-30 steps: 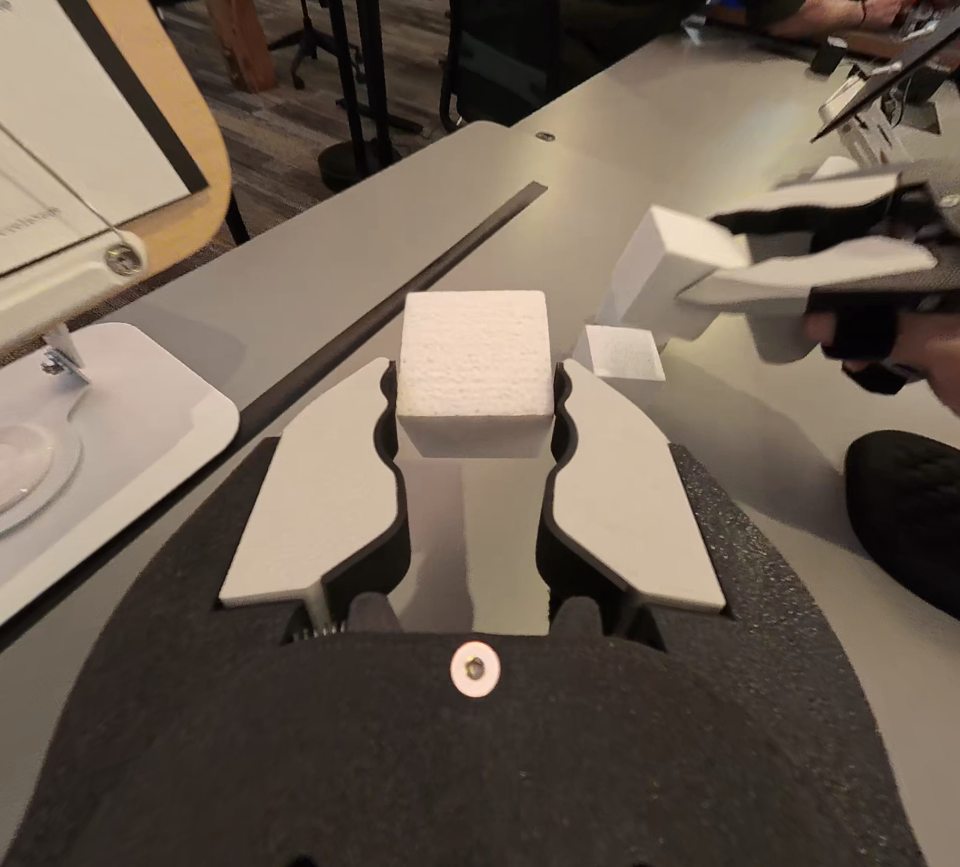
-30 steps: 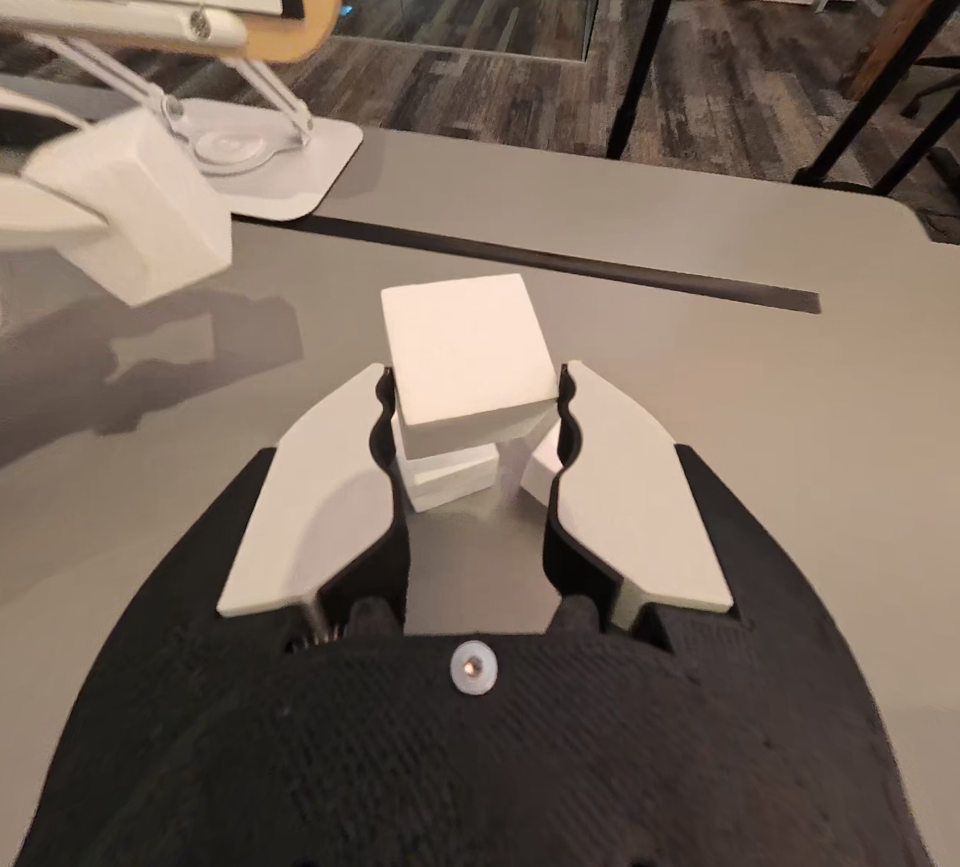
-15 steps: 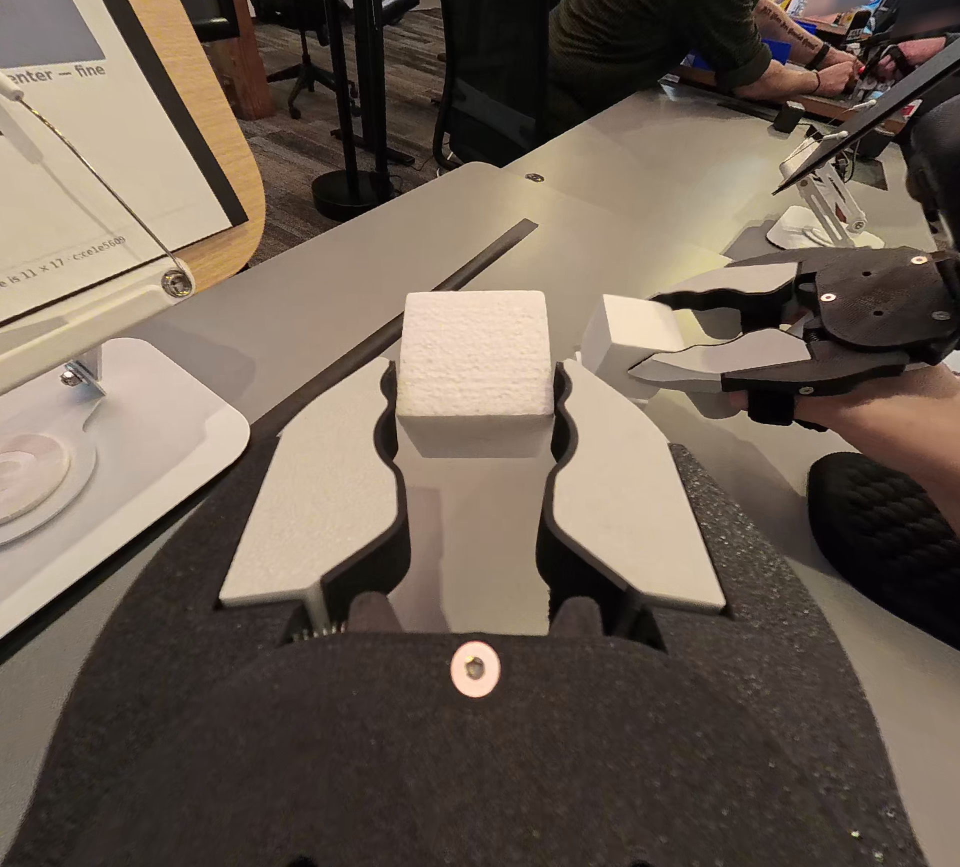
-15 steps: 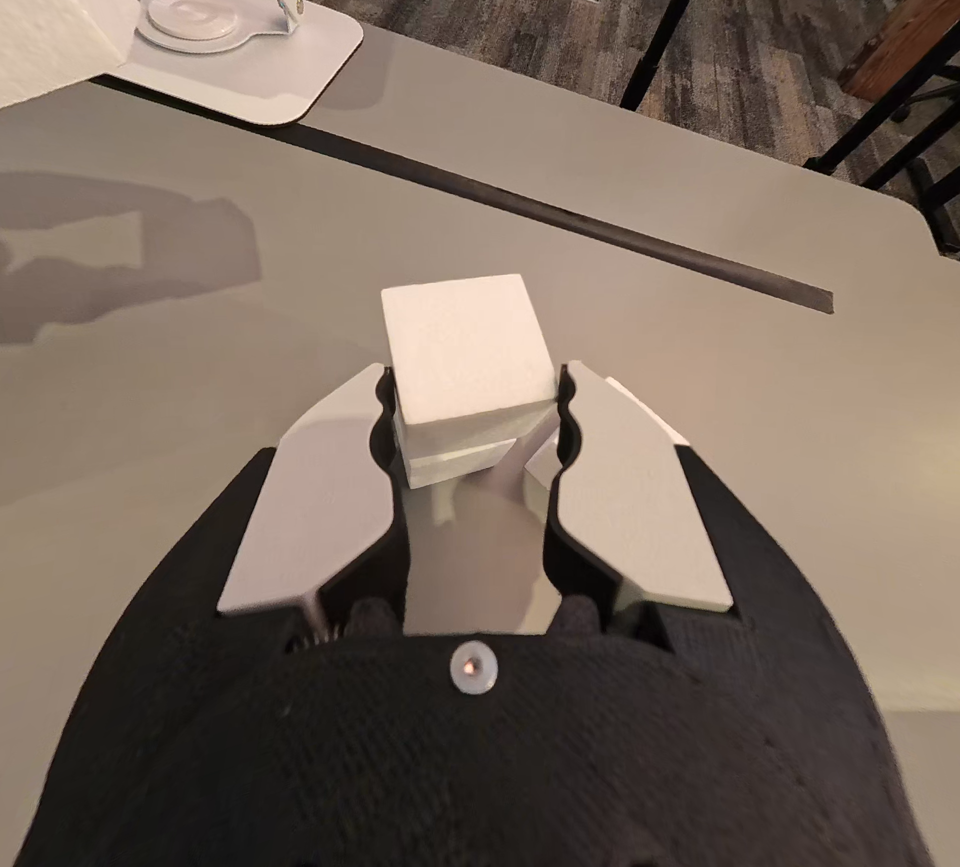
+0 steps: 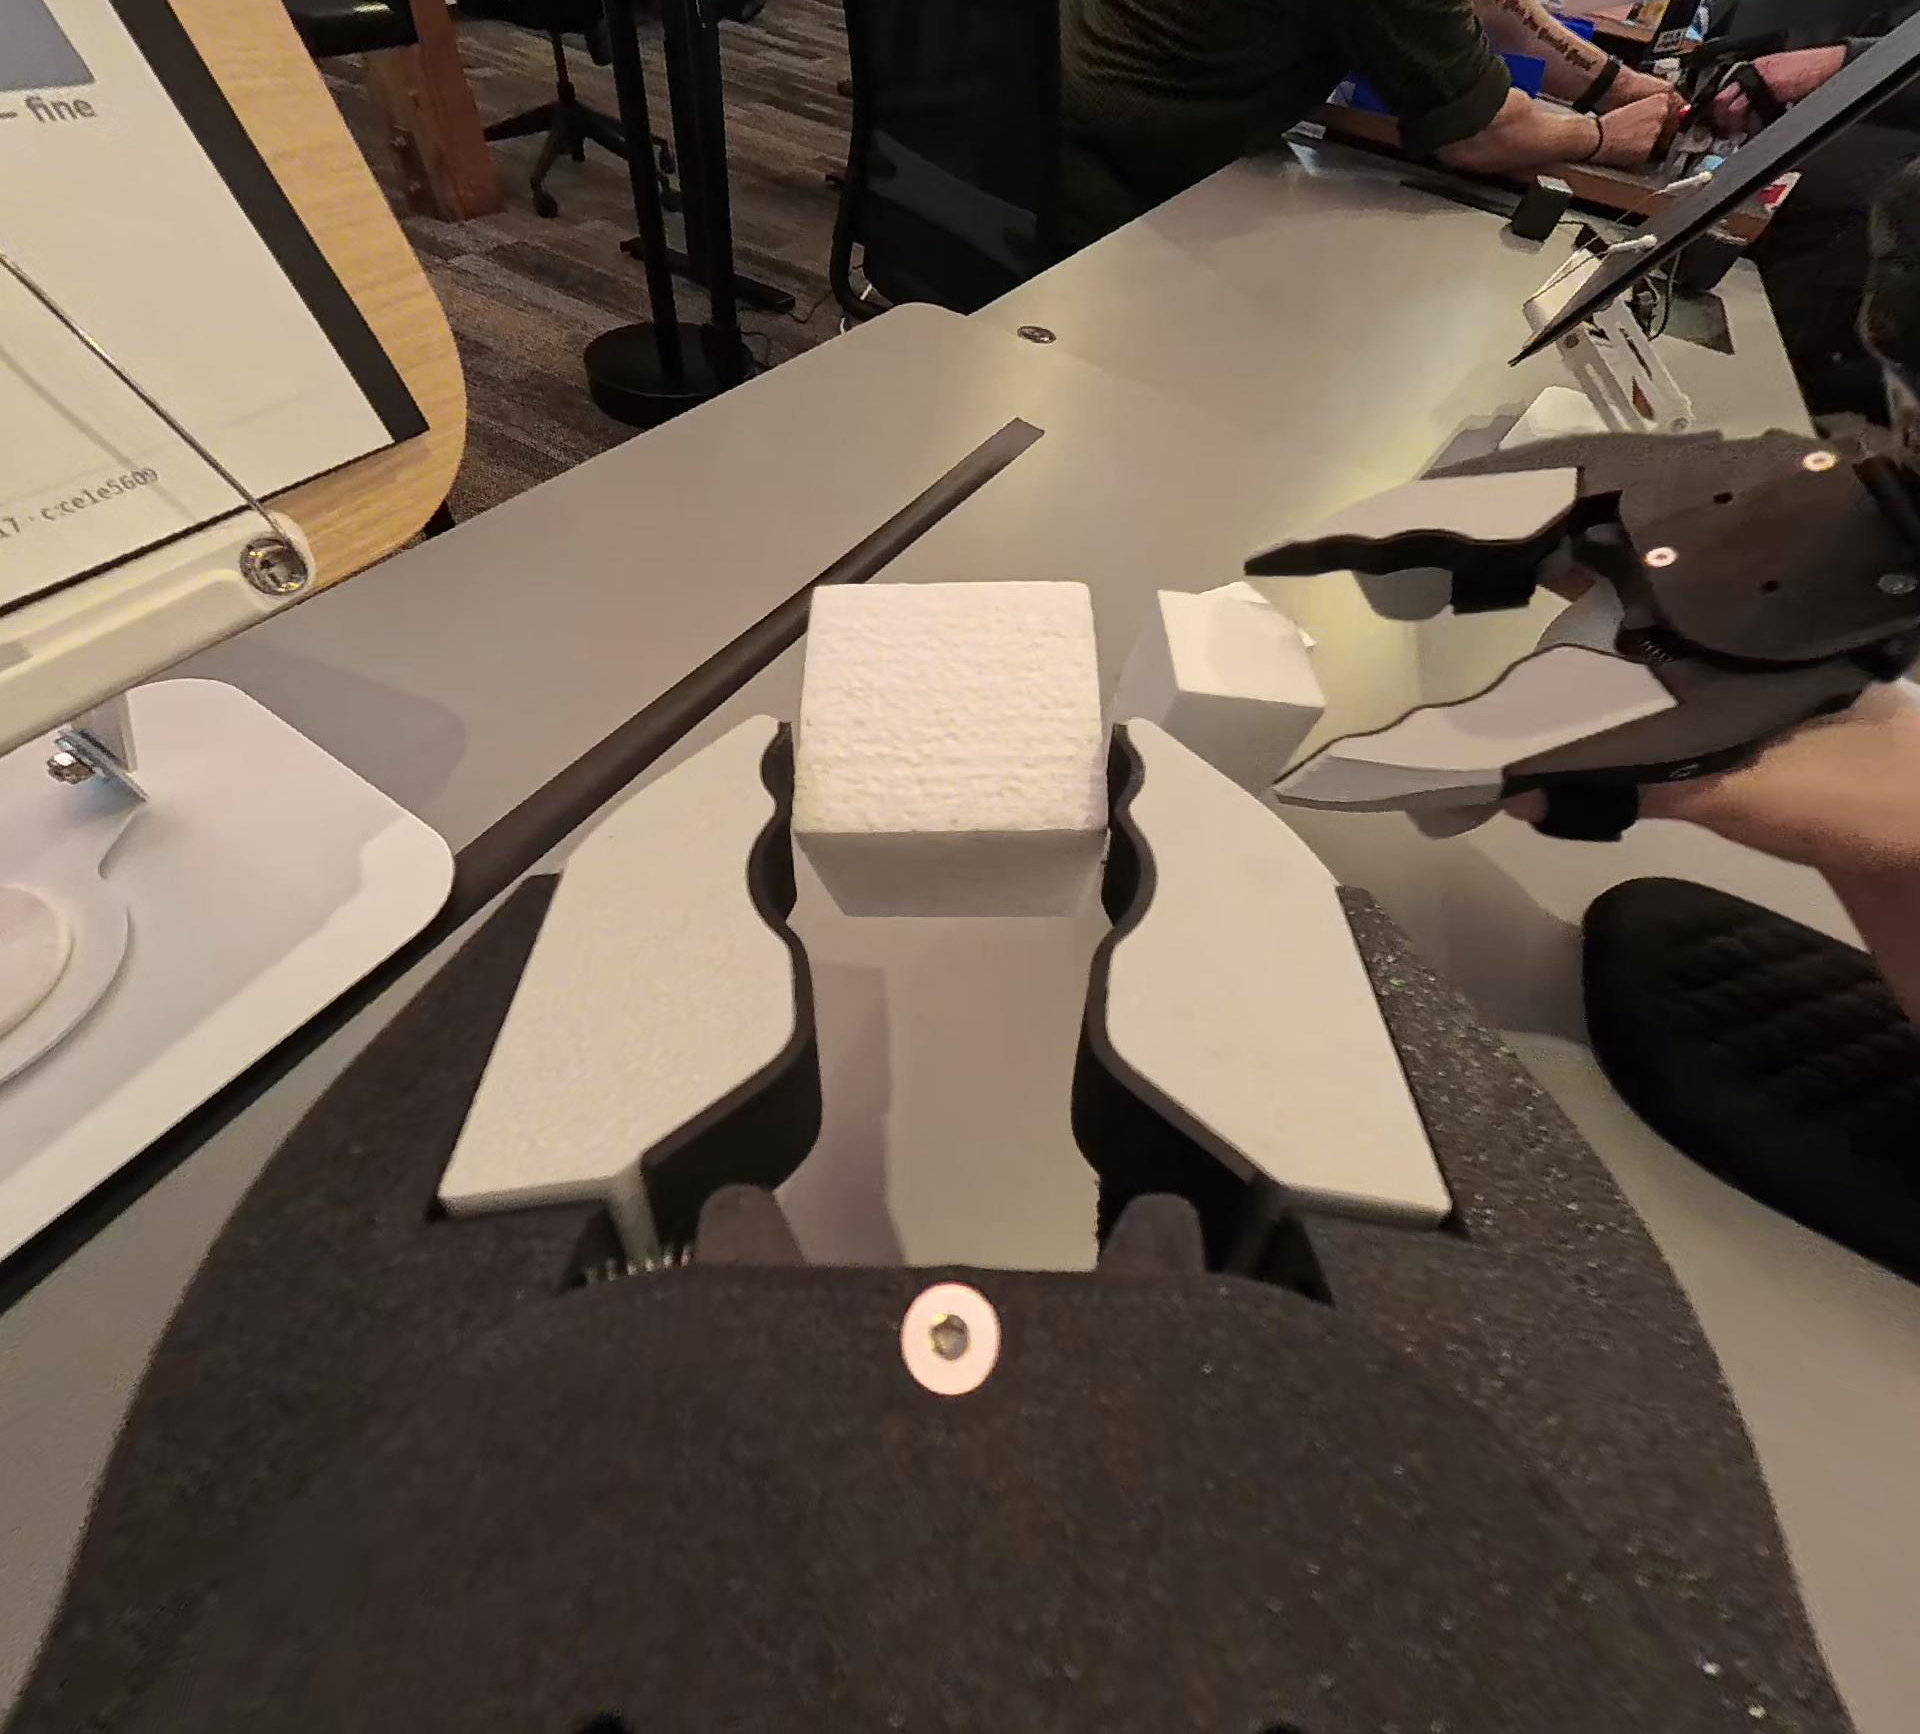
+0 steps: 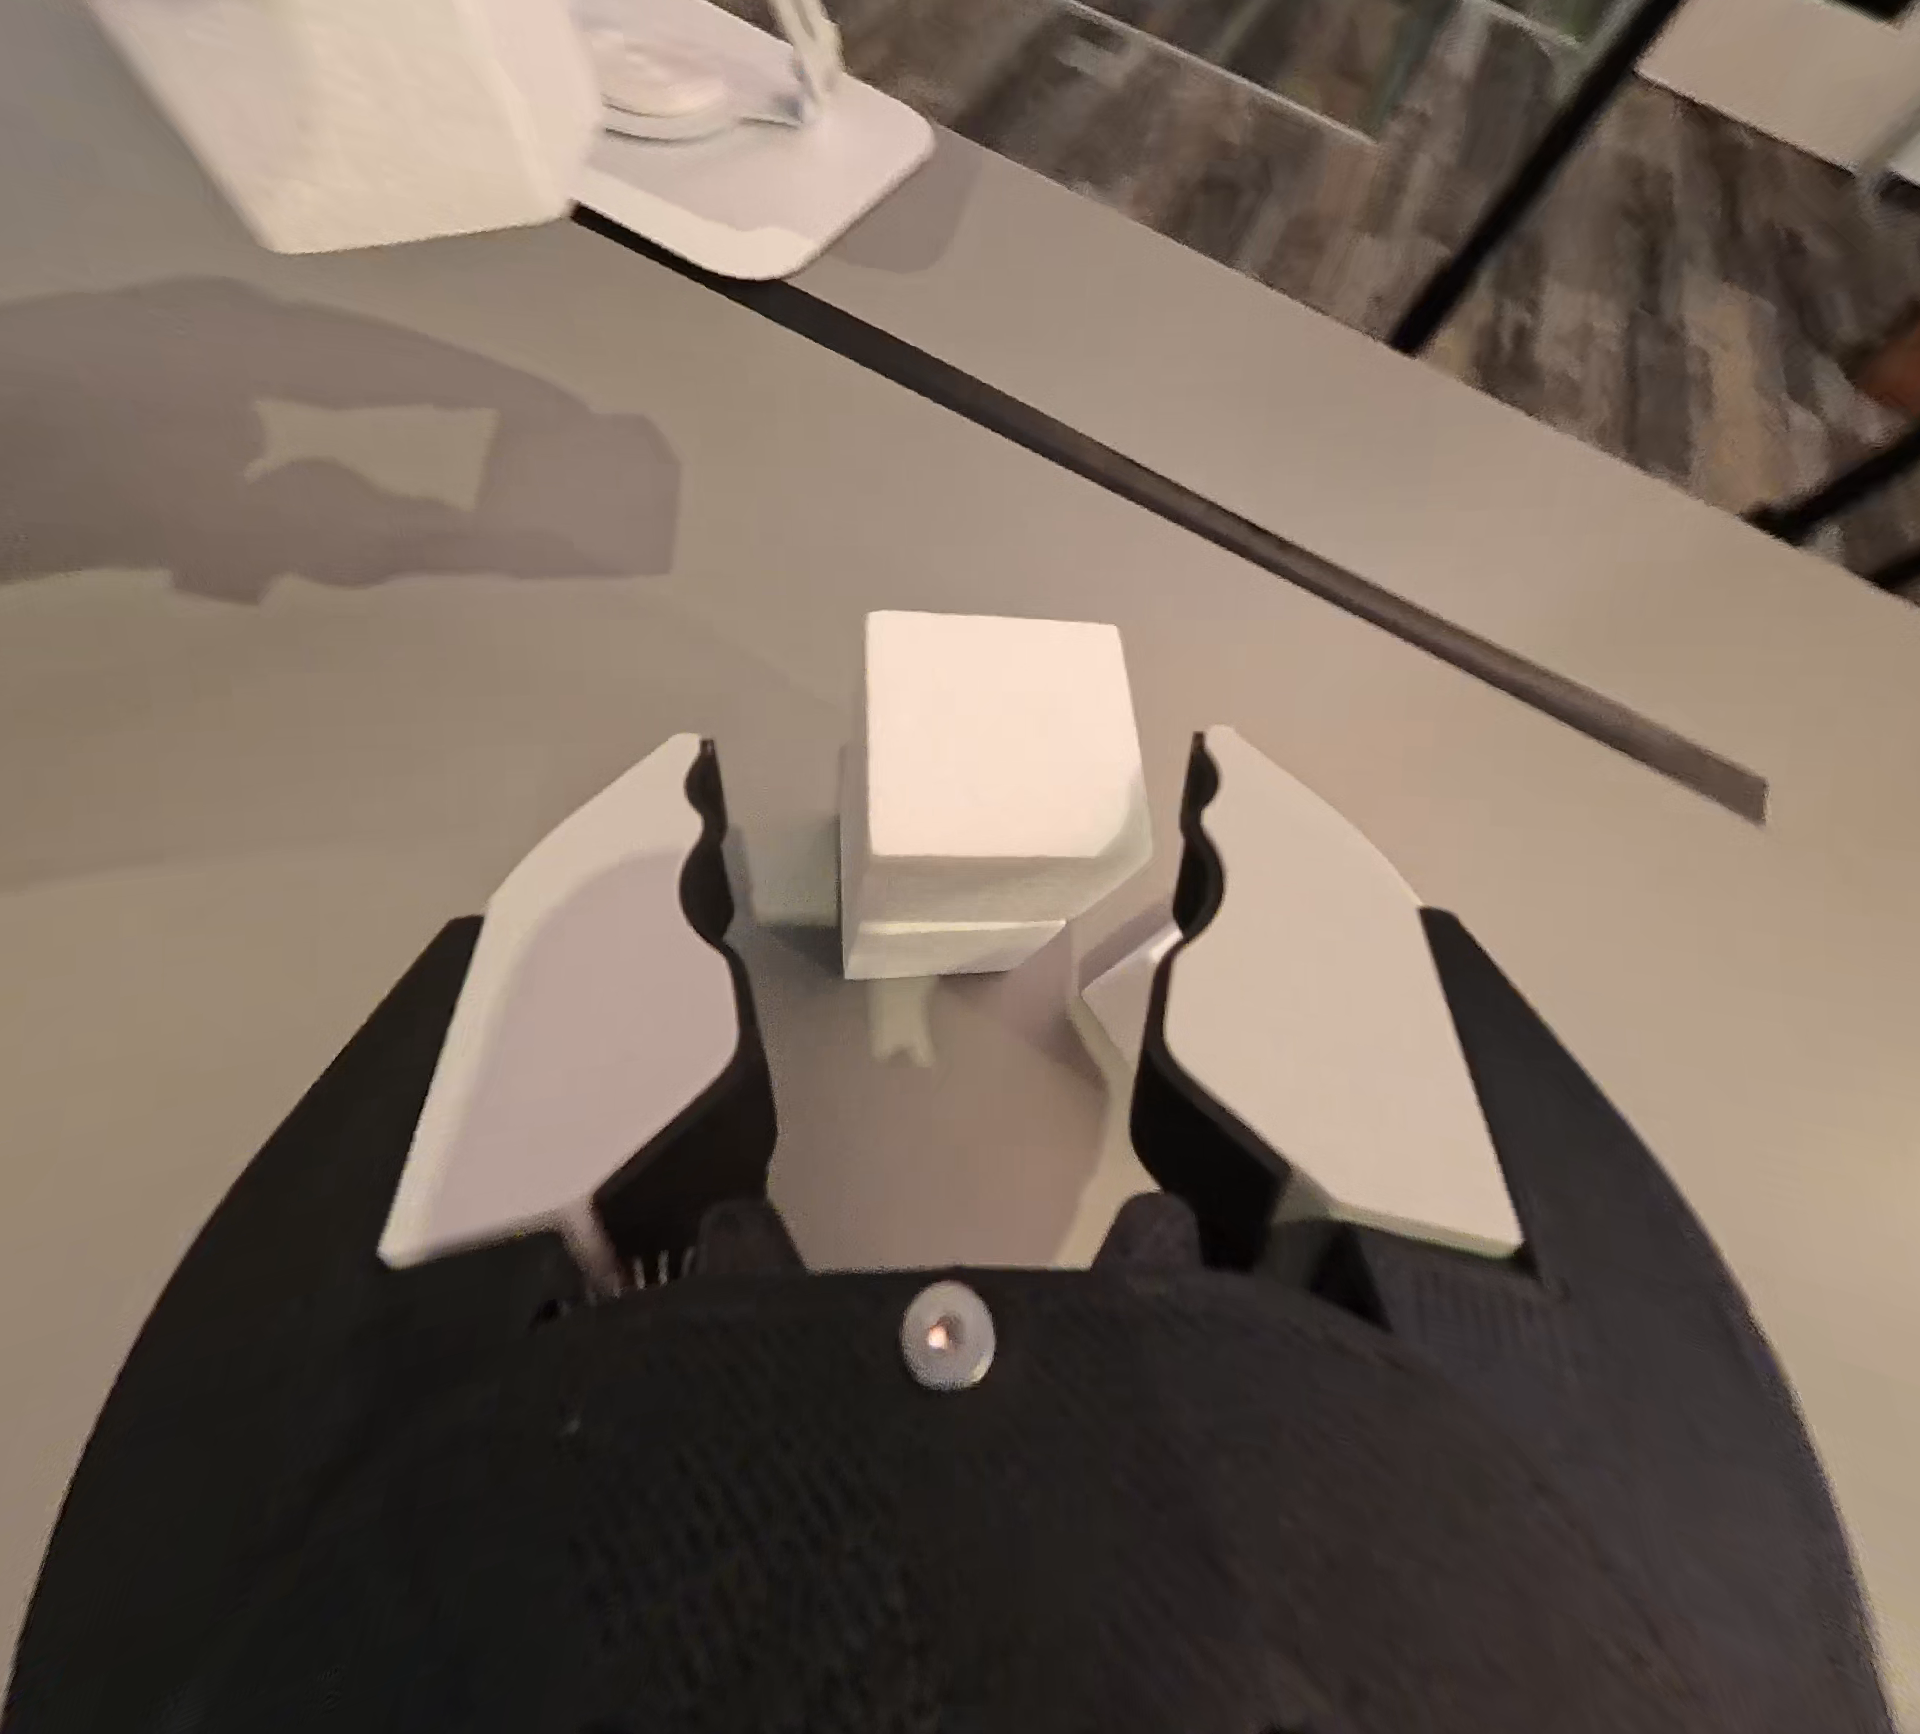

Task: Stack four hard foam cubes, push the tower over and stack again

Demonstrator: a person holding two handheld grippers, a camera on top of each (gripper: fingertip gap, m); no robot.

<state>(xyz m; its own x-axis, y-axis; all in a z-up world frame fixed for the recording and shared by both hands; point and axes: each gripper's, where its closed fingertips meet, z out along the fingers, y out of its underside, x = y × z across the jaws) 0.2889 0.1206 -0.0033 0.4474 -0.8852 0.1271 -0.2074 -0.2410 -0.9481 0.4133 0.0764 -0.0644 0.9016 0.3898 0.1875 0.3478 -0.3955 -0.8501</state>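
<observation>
White foam cube (image 5: 948, 710) clamped in left tongs (image 5: 948, 785), ready for stacking; right tongs (image 6: 951, 837) spread apart around two-cube stack (image 6: 992, 796) on surface (image 6: 416, 728).

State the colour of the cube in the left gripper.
White cube, clearest in the left wrist view.

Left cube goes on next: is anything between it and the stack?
Only the right gripper: its open jaws straddle the stack's top cube. The left gripper holds its cube beside the stack.
</observation>
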